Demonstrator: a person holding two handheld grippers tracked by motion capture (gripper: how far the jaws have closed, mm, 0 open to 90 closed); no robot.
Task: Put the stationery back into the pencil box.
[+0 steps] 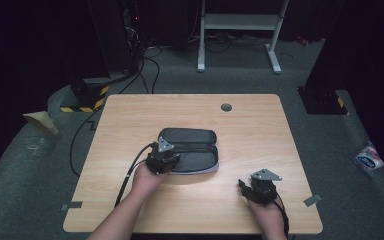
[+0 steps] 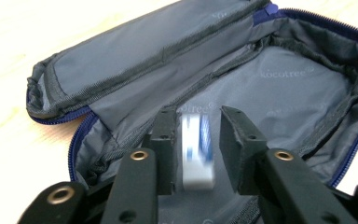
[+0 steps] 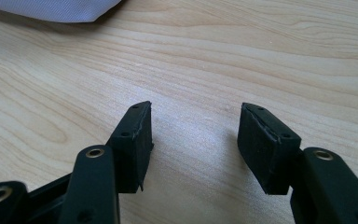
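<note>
High view shows the light wooden table (image 1: 130, 120) bearing an open grey fabric pencil case with blue zip (image 1: 195, 150) at its middle: soft, floppy, best taken by a wall. Left gripper (image 2: 198, 140) has its jaws slack around a small white-and-blue eraser (image 2: 198, 156), probably light, firm, best pinched on its flat faces. Right gripper (image 3: 193, 144) gapes empty, near right.

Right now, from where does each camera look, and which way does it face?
High view: above the person's side, facing forward and down on the table; forearms, both grippers.
Left gripper view: along its jaws into the open pencil case; eraser between them.
Right gripper view: along open jaws at bare tabletop.
Shared: the case.
</note>
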